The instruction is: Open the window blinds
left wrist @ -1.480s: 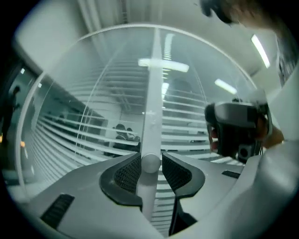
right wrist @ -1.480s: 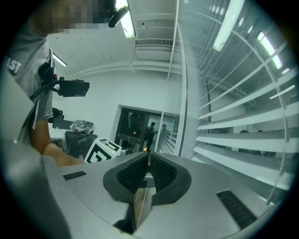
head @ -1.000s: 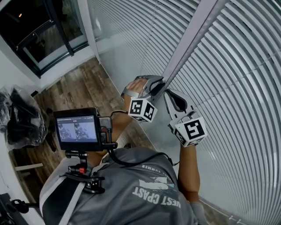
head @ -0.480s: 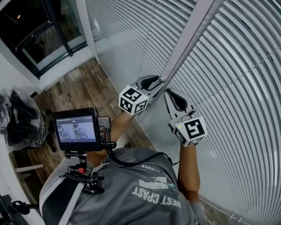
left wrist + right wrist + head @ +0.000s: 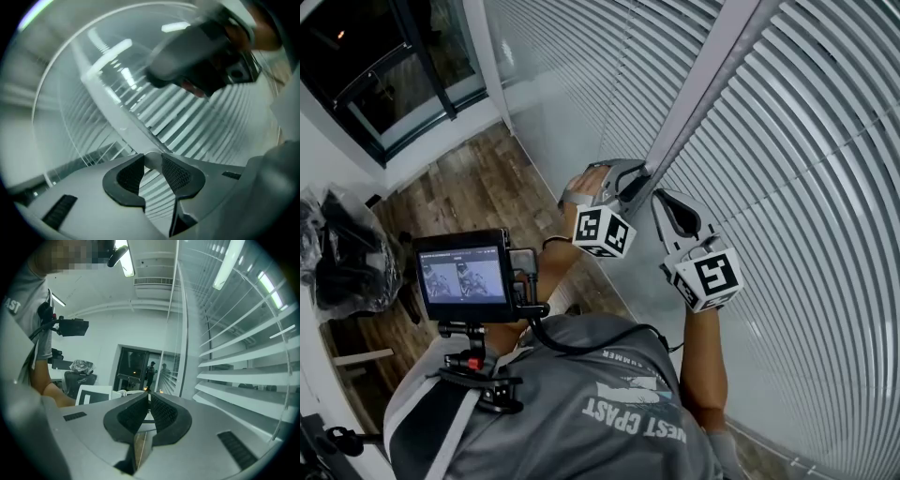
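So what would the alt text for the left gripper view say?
The left hand-held gripper is closing its two dark padded jaws on a pale rod, which sits between their tips. The rod slants up and to the left across the window blinds, whose slats fill the background.

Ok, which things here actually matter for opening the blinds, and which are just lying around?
For the job: blinds, rod, left gripper, its jaws closing on the rod's end.
Just lying about: black bags at the left, small screen at the person's chest.
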The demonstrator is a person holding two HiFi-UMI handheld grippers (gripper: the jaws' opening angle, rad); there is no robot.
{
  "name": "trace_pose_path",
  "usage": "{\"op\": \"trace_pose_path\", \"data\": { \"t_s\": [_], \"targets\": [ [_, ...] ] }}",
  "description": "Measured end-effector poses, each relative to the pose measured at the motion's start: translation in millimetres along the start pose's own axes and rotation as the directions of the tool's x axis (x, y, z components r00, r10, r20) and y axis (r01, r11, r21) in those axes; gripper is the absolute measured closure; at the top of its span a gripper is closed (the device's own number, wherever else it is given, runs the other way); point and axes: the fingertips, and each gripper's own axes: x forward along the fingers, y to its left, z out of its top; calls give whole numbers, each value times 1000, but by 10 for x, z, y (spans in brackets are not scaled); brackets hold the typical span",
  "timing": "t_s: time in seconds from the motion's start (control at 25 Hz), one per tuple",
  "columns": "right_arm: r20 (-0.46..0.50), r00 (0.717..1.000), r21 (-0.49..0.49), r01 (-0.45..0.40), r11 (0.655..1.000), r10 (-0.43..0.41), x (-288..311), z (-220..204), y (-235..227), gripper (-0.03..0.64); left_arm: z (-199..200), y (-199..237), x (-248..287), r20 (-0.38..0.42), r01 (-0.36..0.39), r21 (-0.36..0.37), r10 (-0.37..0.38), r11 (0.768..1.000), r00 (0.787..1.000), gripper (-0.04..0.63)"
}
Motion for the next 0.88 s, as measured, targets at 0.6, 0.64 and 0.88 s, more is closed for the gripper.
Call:
{"op": "trace_pose_path", "data": {
  "t_s": [0.6,0.64,0.88],
  "targets": [
    [-13,1000,1,-1,1000,1,-13,-52,6,614,-24,5,-15,159,175,-487,-110,855,981,469],
    [-15,1000,1,-4,1000,4,-7,-56,14,614,-28,2,-7,149,166,-470,-108,867,983,469],
    [-16,1000,-8,-22,1000,22,29,-66,48,614,-33,14,38,136,147,-445,-95,884,986,469]
  ]
}}
